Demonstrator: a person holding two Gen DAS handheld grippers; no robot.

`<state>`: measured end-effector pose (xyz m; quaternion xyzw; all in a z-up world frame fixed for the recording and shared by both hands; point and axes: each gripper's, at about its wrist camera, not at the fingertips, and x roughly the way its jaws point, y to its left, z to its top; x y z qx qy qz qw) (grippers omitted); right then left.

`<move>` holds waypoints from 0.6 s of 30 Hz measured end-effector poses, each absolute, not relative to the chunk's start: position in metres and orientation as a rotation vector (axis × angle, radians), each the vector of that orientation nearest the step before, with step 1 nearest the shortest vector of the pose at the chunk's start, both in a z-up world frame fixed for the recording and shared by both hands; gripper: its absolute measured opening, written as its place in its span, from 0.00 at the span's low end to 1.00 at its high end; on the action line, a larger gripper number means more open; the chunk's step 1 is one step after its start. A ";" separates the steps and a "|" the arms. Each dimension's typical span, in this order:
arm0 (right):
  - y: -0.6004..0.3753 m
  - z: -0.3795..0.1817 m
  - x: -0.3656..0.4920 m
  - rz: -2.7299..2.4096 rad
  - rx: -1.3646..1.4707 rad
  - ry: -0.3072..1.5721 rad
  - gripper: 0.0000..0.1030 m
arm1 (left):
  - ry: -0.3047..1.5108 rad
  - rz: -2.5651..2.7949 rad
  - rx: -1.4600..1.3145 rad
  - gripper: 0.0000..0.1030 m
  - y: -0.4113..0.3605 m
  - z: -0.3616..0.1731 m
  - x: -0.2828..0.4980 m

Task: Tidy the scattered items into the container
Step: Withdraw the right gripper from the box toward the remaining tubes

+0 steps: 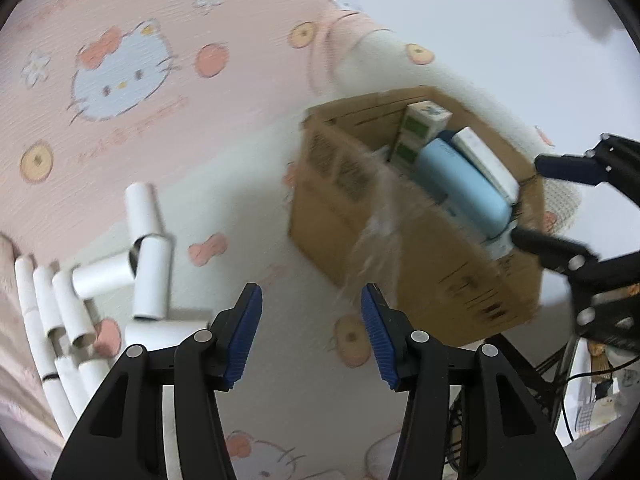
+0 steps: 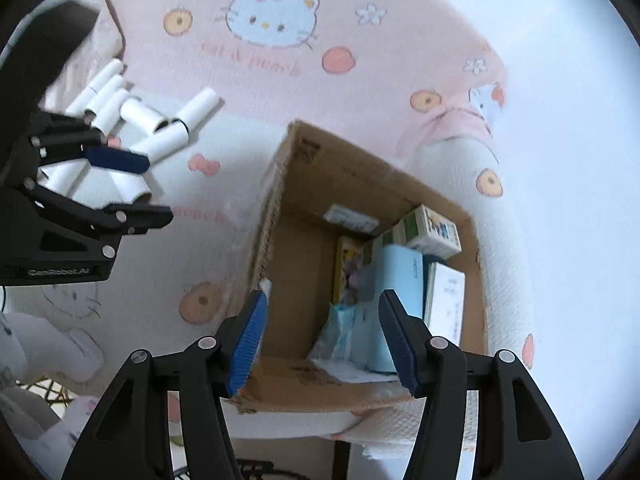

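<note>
2 tools in view, both gaping wide, nothing gripped by either. Left tool (image 1: 312,336) hanging over bare patterned cloth (image 1: 120,72) between the heap of white paper tubes (image 1: 104,280) and the cardboard box (image 1: 420,264); pads clear of everything, only cloth between them. A blurred clear wrapper (image 1: 376,232) draped over the near wall of the box, just ahead of the left tool's right-hand pad, contact not readable through the blur. Right tool (image 2: 324,340) poised above the open box (image 2: 280,208), jaws apart, touching nothing visible; box contents beneath: a pale blue case (image 2: 400,276), a white flat box (image 2: 446,300), a green-and-white carton (image 2: 434,232), a yellow printed pack (image 2: 348,268), crumpled pale blue packaging (image 2: 344,332). Tubes (image 2: 160,132) lying loose on the cloth, well apart from the box, several piled across one another. Box standing upright near the desk edge, dark cables and frame showing below. Left tool (image 2: 136,188) seen from the right wrist camera, hovering over the tubes' near end.
</note>
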<state>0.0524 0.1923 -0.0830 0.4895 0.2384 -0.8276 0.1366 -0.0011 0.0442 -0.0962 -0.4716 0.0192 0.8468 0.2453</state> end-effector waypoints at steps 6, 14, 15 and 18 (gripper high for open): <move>0.184 -0.075 0.064 -2.468 1.231 0.586 0.58 | -0.102 2.368 -1.353 0.54 -0.001 -0.119 -0.005; 0.171 -0.098 0.064 -2.478 1.098 0.315 0.58 | -0.589 2.423 -1.362 0.54 -0.090 -0.139 -0.007; 0.169 -0.102 0.063 -2.520 1.133 0.287 0.58 | -0.605 2.427 -1.367 0.54 -0.096 -0.141 -0.007; 0.155 -0.114 0.062 -2.545 1.159 0.251 0.59 | -0.581 2.505 -1.384 0.54 -0.118 -0.147 -0.001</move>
